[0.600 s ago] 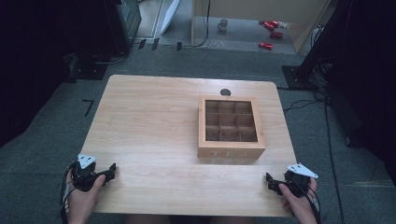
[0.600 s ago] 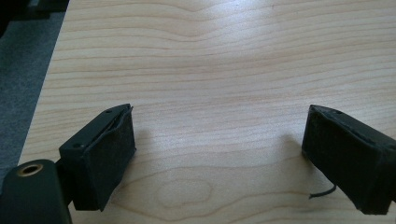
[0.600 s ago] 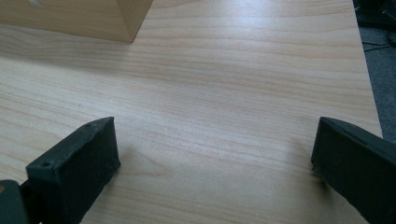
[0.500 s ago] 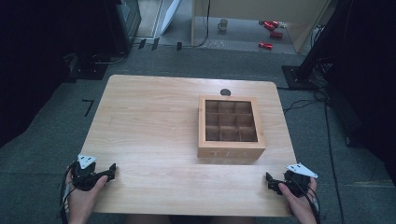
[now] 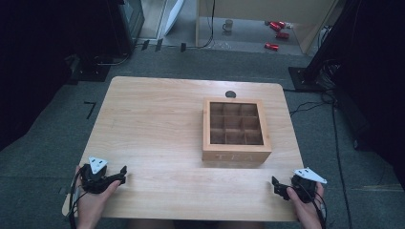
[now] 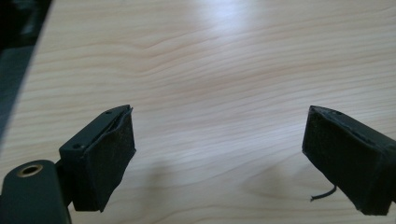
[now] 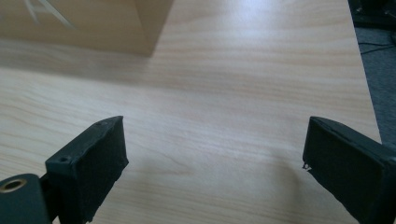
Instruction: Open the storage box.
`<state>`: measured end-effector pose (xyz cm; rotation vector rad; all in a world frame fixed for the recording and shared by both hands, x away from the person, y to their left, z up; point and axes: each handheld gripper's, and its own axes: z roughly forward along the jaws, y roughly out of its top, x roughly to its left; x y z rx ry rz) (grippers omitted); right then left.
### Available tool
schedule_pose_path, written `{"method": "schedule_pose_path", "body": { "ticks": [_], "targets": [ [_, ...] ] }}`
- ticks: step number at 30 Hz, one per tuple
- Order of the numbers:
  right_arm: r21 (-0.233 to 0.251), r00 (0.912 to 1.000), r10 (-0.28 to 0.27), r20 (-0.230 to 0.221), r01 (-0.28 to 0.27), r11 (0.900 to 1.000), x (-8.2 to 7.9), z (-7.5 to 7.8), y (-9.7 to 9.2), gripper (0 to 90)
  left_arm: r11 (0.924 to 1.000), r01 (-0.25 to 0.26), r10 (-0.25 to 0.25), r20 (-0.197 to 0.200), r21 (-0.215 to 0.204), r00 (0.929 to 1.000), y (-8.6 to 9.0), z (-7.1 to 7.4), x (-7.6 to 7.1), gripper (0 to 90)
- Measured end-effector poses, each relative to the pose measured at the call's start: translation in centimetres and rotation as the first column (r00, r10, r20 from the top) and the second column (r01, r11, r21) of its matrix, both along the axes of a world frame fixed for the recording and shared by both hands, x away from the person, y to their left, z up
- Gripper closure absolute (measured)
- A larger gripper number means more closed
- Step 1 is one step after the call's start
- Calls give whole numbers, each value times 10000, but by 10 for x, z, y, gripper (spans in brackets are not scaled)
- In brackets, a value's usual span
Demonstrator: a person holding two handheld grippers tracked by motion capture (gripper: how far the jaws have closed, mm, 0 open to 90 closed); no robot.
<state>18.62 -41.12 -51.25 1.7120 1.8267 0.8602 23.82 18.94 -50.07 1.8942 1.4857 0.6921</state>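
The wooden tea box sits on the right half of the table, a little toward the far side, square to the edges. Its glass-paned lid is down, and through it a grid of small compartments shows; what they hold I cannot make out. The near wall carries faint lettering. In the right gripper view, the box's near corner appears at the top left, casting a soft shadow on the wood.

Just beyond the far edge of the box, a small dark round spot marks the tabletop.

The right gripper rests at the near right corner of the table, held in the person's right hand, well apart from the box. Its jaws stand wide with bare wood between them, nothing held; the right gripper view shows the same wide gap.

The left gripper lies at the near left corner in the left hand, far from the box, a grey three-cornered plate on top. Its jaws are also spread wide over bare wood, gripping nothing.

Past the table's far side, on the grey floor, a mug and some red items lie near a light wooden unit.
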Motion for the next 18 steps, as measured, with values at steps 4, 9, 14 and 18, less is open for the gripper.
{"method": "schedule_pose_path", "body": {
  "ticks": [4, 9, 14, 18],
  "targets": [
    [-1, 9999, 74, 103, -74, 10000, -1, 5, 3, 63, 9983, 511, -506, 171, -297, 9986, -17, 5, 1, 97],
    [-66, 9995, 146, 273, -144, 9999, -2, 11, 7, 64, 9931, 1038, -1031, 163, -539, 9945, -40, 10, 6, 97],
    [-80, 9986, 26, 522, -22, 10000, -1, 18, 10, 63, 9853, 1530, -1521, 173, -759, 9882, -64, 14, 12, 98],
    [77, 9977, 97, 666, -103, 9999, 0, 22, 12, 63, 9780, 1887, -1866, 314, -886, 9819, -84, 18, 18, 131]
  ]
}}
